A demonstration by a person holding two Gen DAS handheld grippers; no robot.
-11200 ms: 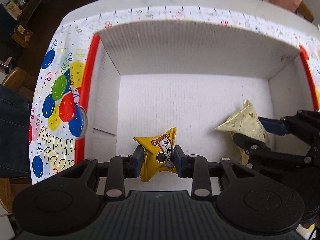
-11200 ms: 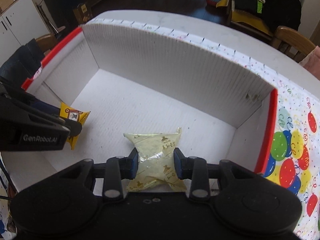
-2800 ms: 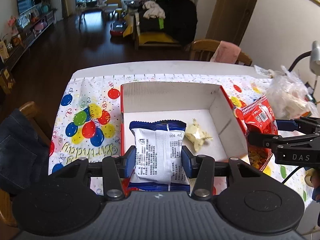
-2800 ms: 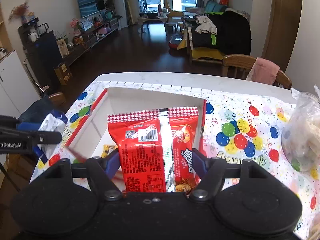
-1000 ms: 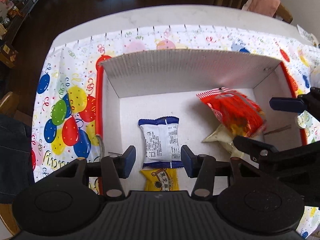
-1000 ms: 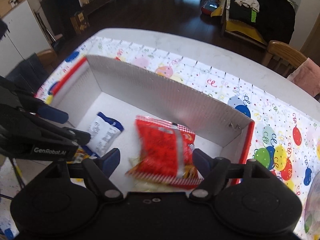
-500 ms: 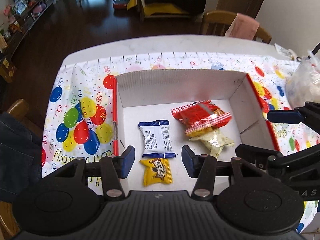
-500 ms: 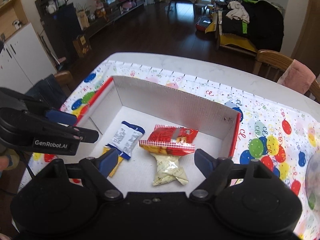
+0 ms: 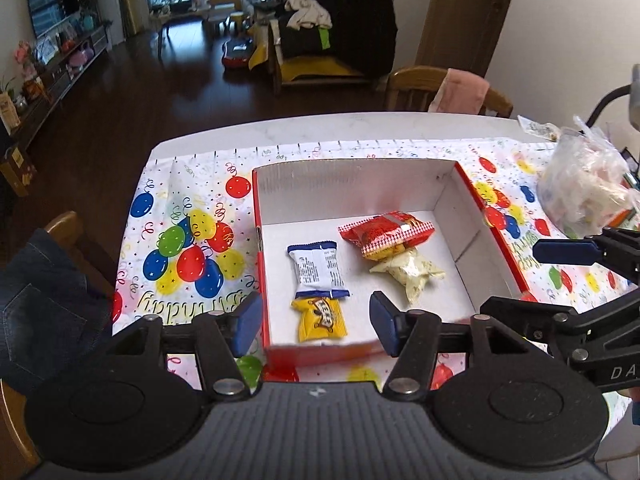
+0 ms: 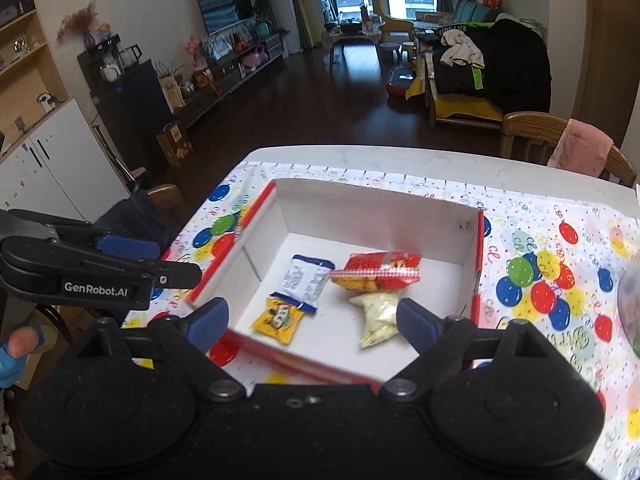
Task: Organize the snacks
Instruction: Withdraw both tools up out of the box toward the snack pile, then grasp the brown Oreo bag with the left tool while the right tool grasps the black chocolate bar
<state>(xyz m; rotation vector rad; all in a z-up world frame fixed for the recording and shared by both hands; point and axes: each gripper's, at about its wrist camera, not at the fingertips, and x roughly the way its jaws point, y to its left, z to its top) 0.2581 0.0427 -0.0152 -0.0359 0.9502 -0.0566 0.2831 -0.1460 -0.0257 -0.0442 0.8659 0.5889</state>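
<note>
- The left gripper [image 9: 314, 322] is spread wide and empty, above the near edge of the box [image 9: 352, 178].
- The right gripper [image 10: 312, 320] is likewise wide apart, holding nothing.
- The box is white cardboard with red outer sides, on a balloon-print tablecloth [image 9: 188, 248].
- Inside lie four snacks: a white-and-blue packet [image 9: 317, 270] overlapping the top of a yellow packet [image 9: 320, 318], and a red packet [image 9: 386, 234] resting partly on a pale yellow pouch [image 9: 410, 274].
- A clear plastic bag [image 9: 584, 188] sits on the table, well apart to the right.

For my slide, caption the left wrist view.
Open left gripper above a box holding four snack packets: blue-white, yellow, red, pale.
</note>
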